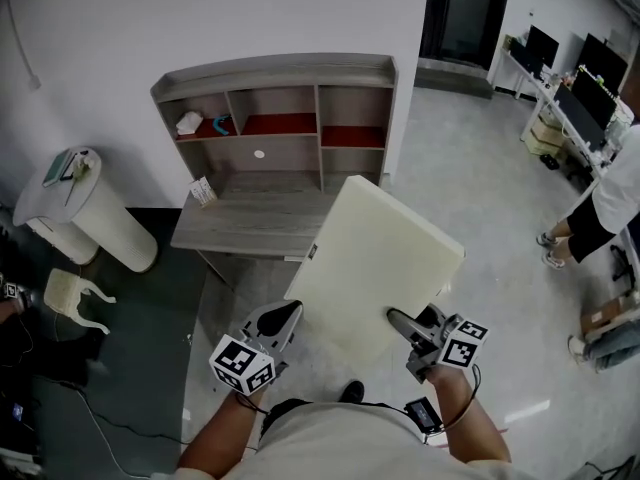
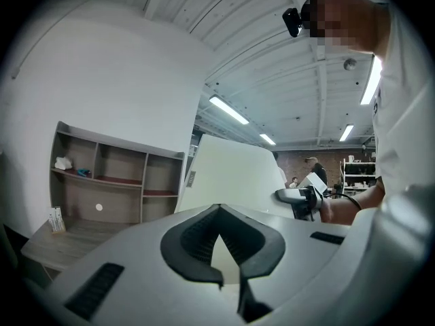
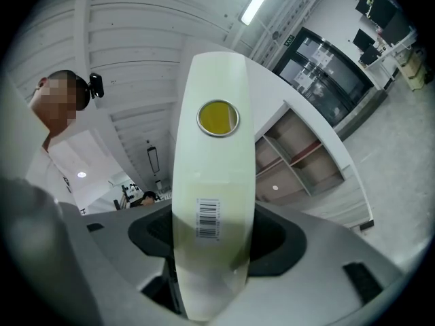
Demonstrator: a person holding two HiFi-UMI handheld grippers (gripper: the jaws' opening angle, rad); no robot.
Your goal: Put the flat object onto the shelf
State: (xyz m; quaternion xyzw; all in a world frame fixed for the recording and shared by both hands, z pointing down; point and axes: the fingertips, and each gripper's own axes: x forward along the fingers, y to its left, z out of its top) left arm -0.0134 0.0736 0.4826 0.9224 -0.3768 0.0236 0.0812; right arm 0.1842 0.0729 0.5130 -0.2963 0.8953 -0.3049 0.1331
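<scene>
A large cream flat board (image 1: pixel 370 268) is held tilted above the floor in front of a grey shelf unit (image 1: pixel 275 68). My right gripper (image 1: pixel 405 323) is shut on the board's near edge. In the right gripper view the board (image 3: pixel 214 182), with a barcode label and a yellow round sticker, fills the gap between the dark pads of that gripper (image 3: pixel 211 250). My left gripper (image 1: pixel 285 316) sits at the board's lower left edge, jaws together with nothing clamped. In the left gripper view, the left gripper (image 2: pixel 217 243) sees the board (image 2: pixel 234 175) ahead, with the shelf unit (image 2: pixel 115 155) to its left.
The shelf stands on a grey desk (image 1: pixel 250 223) against the wall, with a white cloth (image 1: pixel 190 121) and a blue item (image 1: pixel 220 124) in its left compartment. A white bin (image 1: pixel 85 208) is at the left. A person (image 1: pixel 610 208) stands at the right near desks with monitors (image 1: pixel 580 88).
</scene>
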